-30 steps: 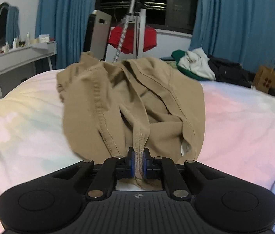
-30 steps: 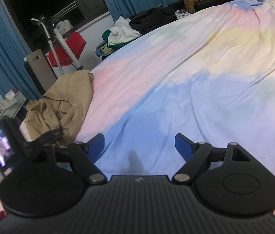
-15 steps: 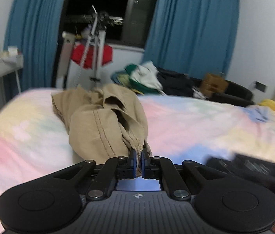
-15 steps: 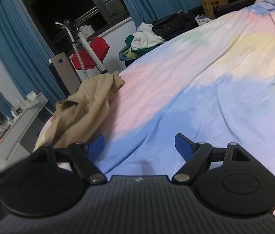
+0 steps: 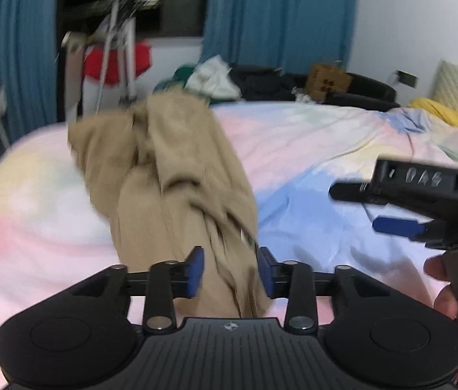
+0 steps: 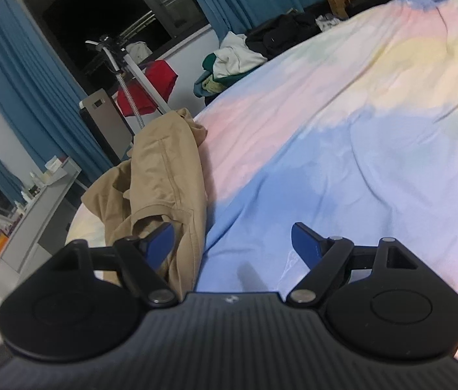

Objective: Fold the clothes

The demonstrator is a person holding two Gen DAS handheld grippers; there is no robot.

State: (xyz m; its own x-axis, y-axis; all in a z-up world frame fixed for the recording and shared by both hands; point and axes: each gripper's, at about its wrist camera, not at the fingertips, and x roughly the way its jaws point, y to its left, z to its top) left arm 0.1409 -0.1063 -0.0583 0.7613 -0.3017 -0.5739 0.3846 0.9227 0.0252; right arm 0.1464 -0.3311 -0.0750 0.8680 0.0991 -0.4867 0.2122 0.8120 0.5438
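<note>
A tan garment (image 5: 170, 188) lies bunched in a long heap on the pastel bedspread (image 5: 320, 149). My left gripper (image 5: 230, 271) is over its near end. The jaws are opening; the cloth still lies between them, but the blue pads no longer press on it. In the right wrist view the same tan garment (image 6: 167, 175) stretches along the bed's left side. My right gripper (image 6: 232, 243) stands open just to its right, above the blue patch of the bedspread (image 6: 343, 169), with nothing between its fingers. It also shows at the right of the left wrist view, as the right gripper (image 5: 401, 208).
A pile of clothes (image 5: 216, 78) lies beyond the bed's far edge, by a brown paper bag (image 5: 328, 78). A tripod with a red cloth (image 5: 115, 61) stands before the dark window. A dresser (image 6: 33, 201) runs along the left wall. A yellow blanket (image 5: 450, 117) lies at far right.
My left gripper pulled the garment's edge across the bed, bunching it into a narrow heap, then its jaws parted and let the cloth go. The right gripper stayed open and neared the garment.
</note>
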